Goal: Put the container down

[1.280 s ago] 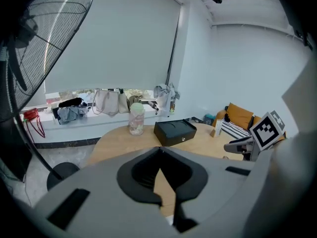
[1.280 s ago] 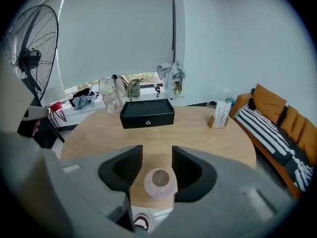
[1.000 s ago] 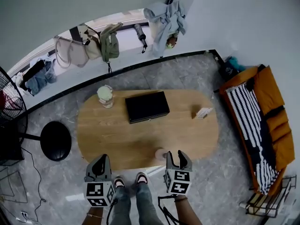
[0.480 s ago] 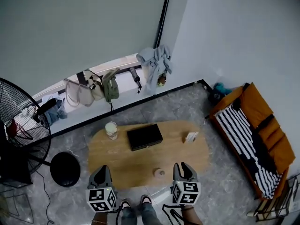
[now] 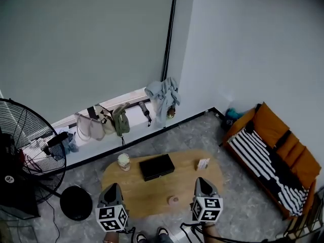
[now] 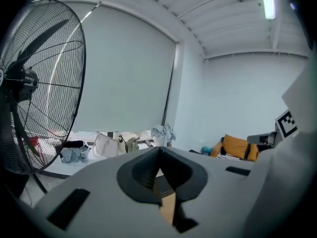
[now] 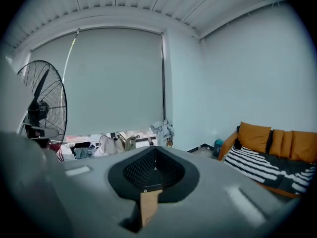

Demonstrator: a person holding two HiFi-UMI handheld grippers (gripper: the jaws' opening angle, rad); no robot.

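Observation:
A small pinkish round container (image 5: 173,200) stands by itself near the front edge of the oval wooden table (image 5: 142,194), far below me. My left gripper (image 5: 112,188) hangs over the table's front left, shut and empty; in the left gripper view its jaws (image 6: 159,152) meet in a line. Over the front right, a little to the right of the container, my right gripper (image 5: 202,181) is shut on nothing; in the right gripper view its jaws (image 7: 154,150) also meet. Neither gripper touches the container.
On the table are a black flat box (image 5: 157,166), a jar with a pale lid (image 5: 123,161) and a small card box (image 5: 203,163). A big standing fan (image 5: 23,138) and a black round stool (image 5: 76,202) are at the left, an orange sofa (image 5: 276,153) at the right, and bags (image 5: 98,124) along the sill.
The head view has pulled up and back, so the table looks smaller and farther. The right gripper's jaws have gone from open to shut. The container stays on the table.

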